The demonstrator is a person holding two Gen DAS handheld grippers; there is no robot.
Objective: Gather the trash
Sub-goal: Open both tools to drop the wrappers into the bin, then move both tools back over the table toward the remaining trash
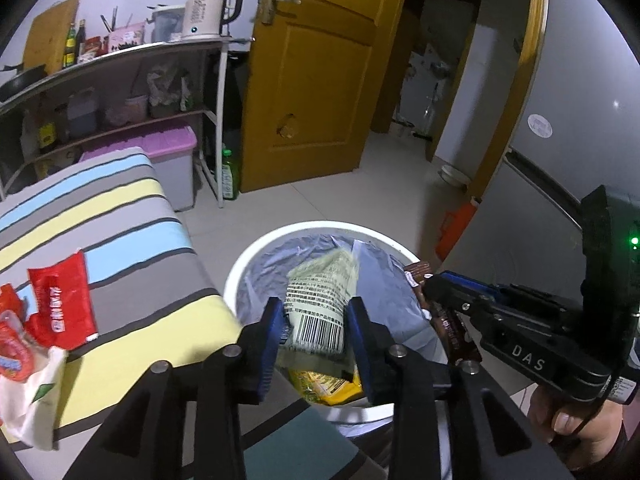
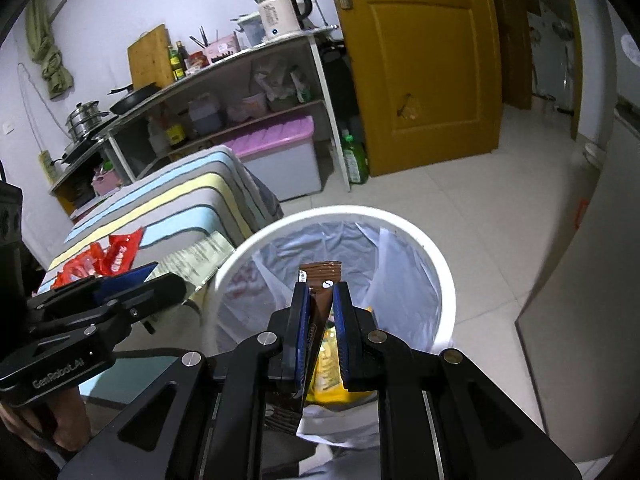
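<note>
A white round bin (image 1: pixel 280 236) (image 2: pixel 400 224) with a clear liner stands on the floor beside a striped surface (image 1: pixel 120 208). My left gripper (image 1: pixel 316 308) hovers over the bin's near rim. A pale green wrapper with a barcode (image 1: pixel 320 300) hangs loosely between its pads, which stand apart. It also shows blurred at the left in the right wrist view (image 2: pixel 196 260). My right gripper (image 2: pixel 320 292) is shut on a brown snack wrapper (image 2: pixel 320 276) above the bin. A yellow packet (image 1: pixel 332 388) lies inside the bin. Red wrappers (image 1: pixel 64 300) (image 2: pixel 116 256) lie on the striped surface.
A white bag (image 1: pixel 32 400) lies beside the red wrappers. Behind stand a metal shelf rack (image 2: pixel 240 64) with a kettle (image 2: pixel 280 8), a purple-lidded box (image 1: pixel 172 152) and a green bottle (image 2: pixel 354 160). A yellow door (image 1: pixel 320 80) stands ajar. A grey fridge (image 1: pixel 580 100) is on the right.
</note>
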